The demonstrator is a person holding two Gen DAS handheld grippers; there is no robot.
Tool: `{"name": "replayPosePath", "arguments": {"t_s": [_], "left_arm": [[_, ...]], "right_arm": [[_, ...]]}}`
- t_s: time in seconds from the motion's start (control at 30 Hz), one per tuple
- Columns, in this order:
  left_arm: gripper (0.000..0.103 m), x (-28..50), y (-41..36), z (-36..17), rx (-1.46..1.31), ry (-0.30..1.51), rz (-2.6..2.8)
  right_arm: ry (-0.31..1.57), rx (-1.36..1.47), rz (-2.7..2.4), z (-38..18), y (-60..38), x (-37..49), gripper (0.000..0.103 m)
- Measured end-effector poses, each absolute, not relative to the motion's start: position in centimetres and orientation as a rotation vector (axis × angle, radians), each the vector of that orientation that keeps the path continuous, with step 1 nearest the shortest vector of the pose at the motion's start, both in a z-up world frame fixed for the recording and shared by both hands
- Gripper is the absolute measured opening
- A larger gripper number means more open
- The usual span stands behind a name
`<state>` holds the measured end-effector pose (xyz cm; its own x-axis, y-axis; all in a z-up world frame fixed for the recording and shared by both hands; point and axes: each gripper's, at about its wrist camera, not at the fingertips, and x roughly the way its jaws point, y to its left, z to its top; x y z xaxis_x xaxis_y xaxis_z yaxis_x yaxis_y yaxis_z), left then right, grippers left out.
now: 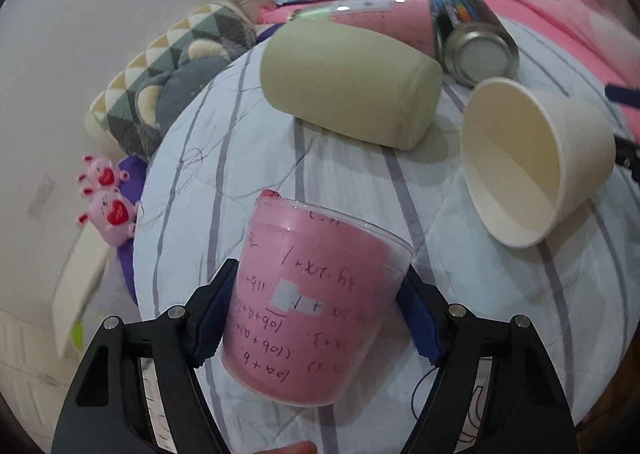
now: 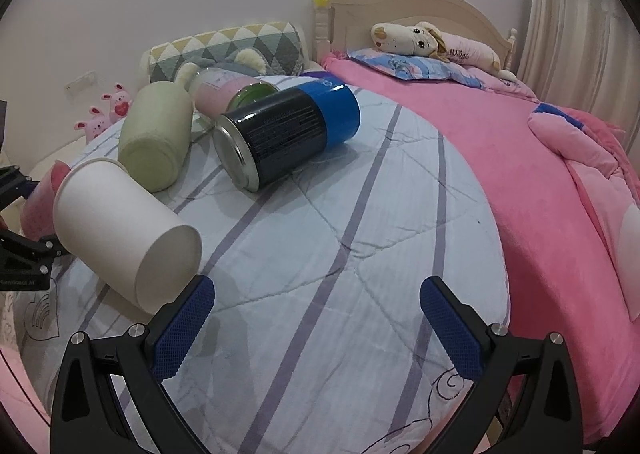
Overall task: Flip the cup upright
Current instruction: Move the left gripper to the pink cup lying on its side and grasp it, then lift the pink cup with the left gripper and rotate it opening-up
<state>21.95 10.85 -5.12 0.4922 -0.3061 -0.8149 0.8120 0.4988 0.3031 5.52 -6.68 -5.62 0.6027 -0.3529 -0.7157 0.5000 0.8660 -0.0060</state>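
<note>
Care now means keeping the left tongs (image 1: 316,318) clamped on the pink cup (image 1: 316,306), held at six o'clock above the bed (image 1: 360,190), lowering it level, while the right tongs (image 2: 316,328) gape wide, empty.

I am working in a home bedroom: a bed (image 2: 320,254) under a striped quilt is lying ahead, its cream headboard (image 2: 408,10) standing at twelve o'clock, a plush toy (image 2: 416,39) resting on a pillow (image 2: 404,66), curtains (image 2: 576,34) hanging at two o'clock.
</note>
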Motion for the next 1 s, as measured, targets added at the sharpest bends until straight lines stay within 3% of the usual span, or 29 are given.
{"name": "replayPosePath", "arguments": {"t_s": [1.0], "left_arm": [[0.077, 20.0, 10.7, -3.4, 0.687, 0.783, -0.642]], "right_arm": [[0.808, 0.195, -0.430, -5.2, -8.5, 7.1, 0.103]]}}
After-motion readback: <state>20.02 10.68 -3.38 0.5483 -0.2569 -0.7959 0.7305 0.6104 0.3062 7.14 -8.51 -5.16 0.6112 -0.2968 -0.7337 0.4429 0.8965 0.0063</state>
